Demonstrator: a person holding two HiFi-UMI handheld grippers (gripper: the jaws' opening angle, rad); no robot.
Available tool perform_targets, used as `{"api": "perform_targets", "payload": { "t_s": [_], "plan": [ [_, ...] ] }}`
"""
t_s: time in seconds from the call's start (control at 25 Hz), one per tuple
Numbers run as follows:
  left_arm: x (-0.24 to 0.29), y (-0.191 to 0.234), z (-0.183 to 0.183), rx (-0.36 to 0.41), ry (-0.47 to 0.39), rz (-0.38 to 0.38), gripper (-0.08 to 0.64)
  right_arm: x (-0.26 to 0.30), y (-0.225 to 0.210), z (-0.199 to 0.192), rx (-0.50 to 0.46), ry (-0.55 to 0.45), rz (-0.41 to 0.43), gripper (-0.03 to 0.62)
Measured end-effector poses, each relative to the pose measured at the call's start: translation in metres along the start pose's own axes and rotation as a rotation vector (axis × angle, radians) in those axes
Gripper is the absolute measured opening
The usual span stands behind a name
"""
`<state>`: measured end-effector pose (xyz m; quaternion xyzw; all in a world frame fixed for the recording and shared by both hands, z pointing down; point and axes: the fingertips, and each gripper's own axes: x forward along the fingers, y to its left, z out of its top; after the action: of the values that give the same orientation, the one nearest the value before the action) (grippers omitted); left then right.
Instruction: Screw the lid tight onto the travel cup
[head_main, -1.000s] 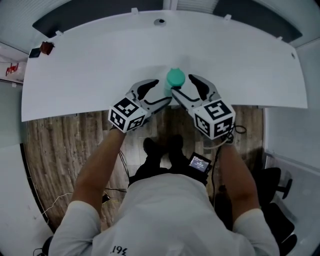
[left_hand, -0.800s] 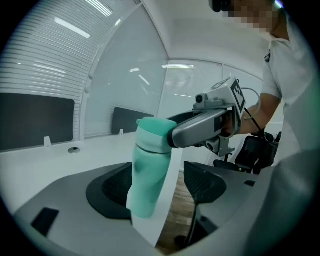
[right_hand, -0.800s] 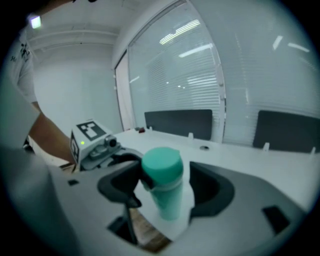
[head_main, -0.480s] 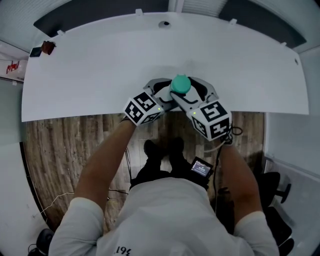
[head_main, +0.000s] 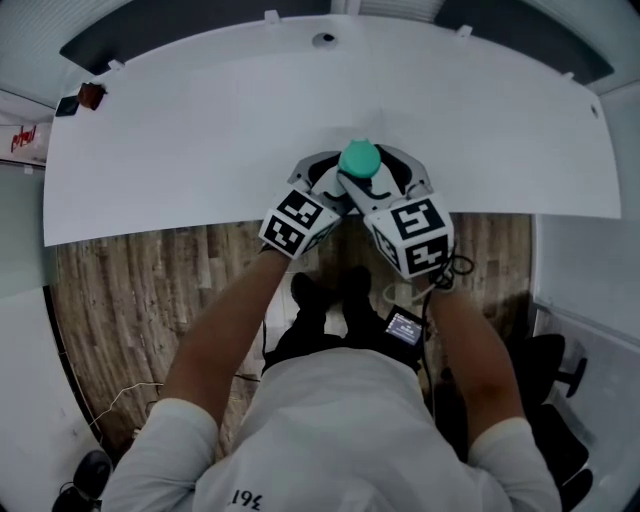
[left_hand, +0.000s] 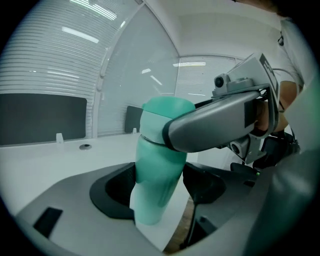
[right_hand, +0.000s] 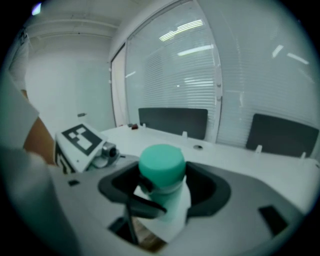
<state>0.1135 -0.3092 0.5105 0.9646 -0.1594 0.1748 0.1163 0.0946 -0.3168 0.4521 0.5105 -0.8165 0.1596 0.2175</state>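
Note:
A mint travel cup (left_hand: 152, 190) with a darker green lid (head_main: 358, 160) stands at the front edge of the white table (head_main: 200, 130). Low on the cup body, my left gripper (left_hand: 159, 182) has a pad pressing on each side. My right gripper (right_hand: 162, 180) comes in from the right and is shut on the lid (right_hand: 161, 162). One of its grey fingers (left_hand: 215, 130) crosses the lid in the left gripper view. From the head view both grippers, left (head_main: 335, 188) and right (head_main: 368, 178), meet at the cup, and the cup body is hidden under them.
A round grommet hole (head_main: 322, 40) sits at the table's far edge, and a small red object (head_main: 92, 95) lies at the far left corner. Wooden floor (head_main: 130, 290) lies below the table's front edge. Slatted blinds (right_hand: 180, 75) stand behind the table.
My left gripper has swung right from beside the cup and closed on its body. The right gripper has stayed at the lid, turning slightly.

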Motion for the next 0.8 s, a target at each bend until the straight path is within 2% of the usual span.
{"api": "perform_targets", "payload": {
  "t_s": [0.24, 0.36, 0.44, 0.52, 0.68, 0.8],
  "plan": [
    [0.0001, 0.0017, -0.0004, -0.045, -0.027, 0.115, 0.319, 0.0003, -0.0012, -0.0009, 0.046, -0.014, -0.110, 0.301],
    [0.0011, 0.0021, -0.0009, -0.062, -0.027, 0.135, 0.319, 0.0005, -0.0014, -0.0010, 0.051, -0.013, -0.125, 0.301],
    [0.0010, 0.0010, -0.0018, -0.046, -0.011, 0.098, 0.321, 0.0001, -0.0011, -0.0012, 0.042, -0.014, -0.105, 0.301],
    [0.0001, -0.0003, -0.0010, 0.002, 0.012, 0.033, 0.319, 0.0000, -0.0013, -0.0008, 0.028, -0.010, -0.065, 0.301],
    [-0.0021, -0.0030, 0.0047, 0.131, 0.040, -0.112, 0.321, 0.0011, 0.0028, 0.0001, -0.043, 0.001, 0.057, 0.301],
    [-0.0016, -0.0041, 0.0059, 0.170, 0.044, -0.160, 0.321, 0.0021, 0.0059, -0.0007, -0.089, 0.011, 0.138, 0.301]
  ]
}}
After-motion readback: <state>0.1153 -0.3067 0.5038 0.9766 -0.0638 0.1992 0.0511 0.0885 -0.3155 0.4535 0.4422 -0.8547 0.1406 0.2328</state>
